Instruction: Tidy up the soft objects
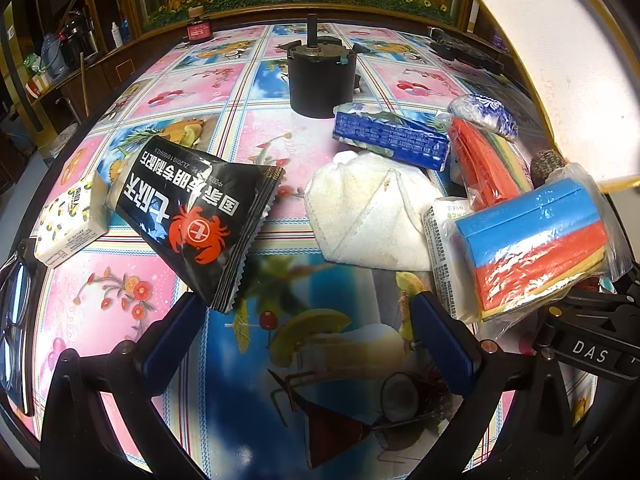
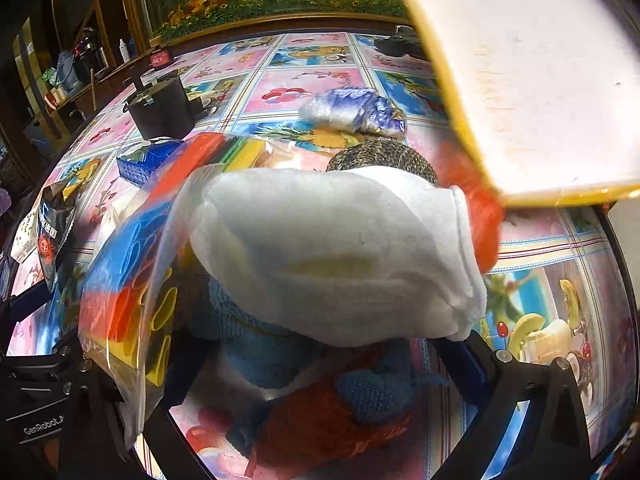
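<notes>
My left gripper (image 1: 310,338) is open above bare tablecloth, with nothing between its blue pads. Ahead of it lie a black snack bag with a red crab logo (image 1: 192,220), a lemon-print tissue pack (image 1: 68,220), a folded white towel (image 1: 368,212), a blue tissue pack (image 1: 392,136) and a bagged stack of blue, red and yellow sponges (image 1: 532,248). My right gripper (image 2: 320,352) has its fingers wide apart. A white cloth (image 2: 332,252) lies across them and hides the tips. The sponge bag (image 2: 128,280) leans on its left finger. A blue and red knitted item (image 2: 320,408) lies below.
A white box with yellow edges (image 1: 560,72) overhangs the table's right side. A black cylindrical pot (image 1: 322,76) stands at mid-table. A blue-patterned wrapped bundle (image 2: 356,112) and a speckled woven ball (image 2: 380,156) lie farther back. The floral tablecloth (image 1: 120,292) is bare at the near left.
</notes>
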### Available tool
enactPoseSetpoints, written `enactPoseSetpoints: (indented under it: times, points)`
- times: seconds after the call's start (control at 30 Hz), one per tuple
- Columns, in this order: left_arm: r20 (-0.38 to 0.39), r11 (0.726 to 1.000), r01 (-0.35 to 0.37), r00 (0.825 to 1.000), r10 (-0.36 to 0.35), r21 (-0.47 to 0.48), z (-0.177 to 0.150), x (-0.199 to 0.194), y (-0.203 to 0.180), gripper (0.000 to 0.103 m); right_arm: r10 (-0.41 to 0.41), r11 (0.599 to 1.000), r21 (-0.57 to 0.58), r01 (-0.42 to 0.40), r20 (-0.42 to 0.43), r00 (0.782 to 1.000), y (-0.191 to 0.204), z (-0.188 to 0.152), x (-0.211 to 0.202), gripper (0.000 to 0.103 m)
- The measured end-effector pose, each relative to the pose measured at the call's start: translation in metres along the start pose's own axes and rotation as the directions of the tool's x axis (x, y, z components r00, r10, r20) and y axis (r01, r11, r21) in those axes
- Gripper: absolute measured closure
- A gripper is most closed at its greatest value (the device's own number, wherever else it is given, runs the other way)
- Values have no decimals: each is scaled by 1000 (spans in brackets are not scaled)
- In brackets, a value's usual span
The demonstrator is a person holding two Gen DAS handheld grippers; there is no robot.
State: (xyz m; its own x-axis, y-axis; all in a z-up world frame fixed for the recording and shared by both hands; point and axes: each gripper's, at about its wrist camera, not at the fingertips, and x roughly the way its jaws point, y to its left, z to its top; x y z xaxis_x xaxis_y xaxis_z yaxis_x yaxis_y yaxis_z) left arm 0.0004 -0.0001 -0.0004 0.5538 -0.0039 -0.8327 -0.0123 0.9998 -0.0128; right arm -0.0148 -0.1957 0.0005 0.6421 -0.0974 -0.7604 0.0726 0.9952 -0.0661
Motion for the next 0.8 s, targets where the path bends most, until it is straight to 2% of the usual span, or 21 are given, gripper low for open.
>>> enactPoseSetpoints:
  times: [0.8]
  points:
    - [0, 1000, 0, 1000, 0, 0, 0, 0, 0, 0, -2, 1000, 1, 2, 0, 1000, 1, -2, -1, 1]
